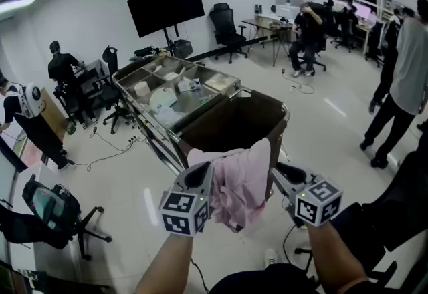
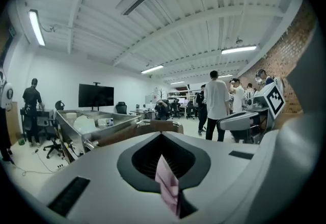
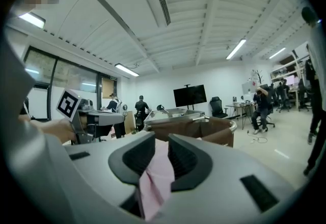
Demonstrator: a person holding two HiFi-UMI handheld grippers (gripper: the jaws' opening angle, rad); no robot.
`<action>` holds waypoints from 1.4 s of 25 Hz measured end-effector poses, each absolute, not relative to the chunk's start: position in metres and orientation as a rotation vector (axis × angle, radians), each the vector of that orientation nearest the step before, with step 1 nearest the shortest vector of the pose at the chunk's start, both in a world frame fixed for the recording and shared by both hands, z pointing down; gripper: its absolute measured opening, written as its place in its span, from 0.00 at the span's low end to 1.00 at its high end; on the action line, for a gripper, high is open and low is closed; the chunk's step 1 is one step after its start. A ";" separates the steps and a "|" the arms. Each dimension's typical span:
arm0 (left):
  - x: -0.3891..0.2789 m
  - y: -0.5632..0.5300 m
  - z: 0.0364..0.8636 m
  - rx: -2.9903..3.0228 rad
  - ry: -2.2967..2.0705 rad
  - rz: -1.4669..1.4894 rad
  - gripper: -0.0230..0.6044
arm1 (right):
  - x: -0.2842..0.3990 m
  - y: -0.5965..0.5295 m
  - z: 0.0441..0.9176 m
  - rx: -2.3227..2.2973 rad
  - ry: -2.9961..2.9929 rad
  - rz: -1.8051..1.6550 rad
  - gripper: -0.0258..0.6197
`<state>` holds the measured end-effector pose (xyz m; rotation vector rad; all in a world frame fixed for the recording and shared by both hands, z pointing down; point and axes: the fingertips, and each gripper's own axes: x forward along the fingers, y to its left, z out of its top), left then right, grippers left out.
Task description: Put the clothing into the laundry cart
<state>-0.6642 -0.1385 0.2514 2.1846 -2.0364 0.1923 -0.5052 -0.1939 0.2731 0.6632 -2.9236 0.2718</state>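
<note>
While you hold the pink garment [image 1: 235, 182] up with both grippers, it hangs at the near rim of the cart [image 1: 284, 111], in front of the brown bag [image 1: 231, 122] and not yet inside it. Your left gripper [image 1: 200, 171] has its jaws together on a thin fold of the cloth, which sticks up from the gap in the left gripper view. Your right gripper [image 1: 279, 171] is clamped on a thicker bunch, with pink cloth filling the gap between its jaws. The garment's top edge runs from 1 gripper to the other, rising to a peak near the right one, and the rest droops below. The bag stands open ahead of you. Beyond it, the cart's metal tray [image 1: 134, 82] holds white items in its compartments. A TV [image 1: 166, 7] stands behind the cart, and several people [image 1: 408, 65] are about the room.
</note>
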 end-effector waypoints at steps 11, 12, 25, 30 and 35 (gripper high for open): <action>-0.600 -0.068 0.319 2.204 -1.923 0.292 0.04 | -0.451 -0.129 0.300 0.714 -2.875 0.446 0.07; -0.596 -0.065 0.321 2.197 -1.923 0.292 0.04 | -0.448 -0.129 0.301 0.713 -2.874 0.458 0.07; -0.558 -0.050 0.315 2.071 -2.050 0.195 0.04 | -0.422 -0.124 0.306 0.528 -2.867 0.407 0.04; -0.550 -0.049 0.323 2.037 -2.066 0.204 0.04 | -0.420 -0.124 0.311 0.464 -2.876 0.405 0.04; -0.541 -0.046 0.324 2.030 -2.077 0.221 0.04 | -0.418 -0.121 0.310 0.423 -2.882 0.406 0.04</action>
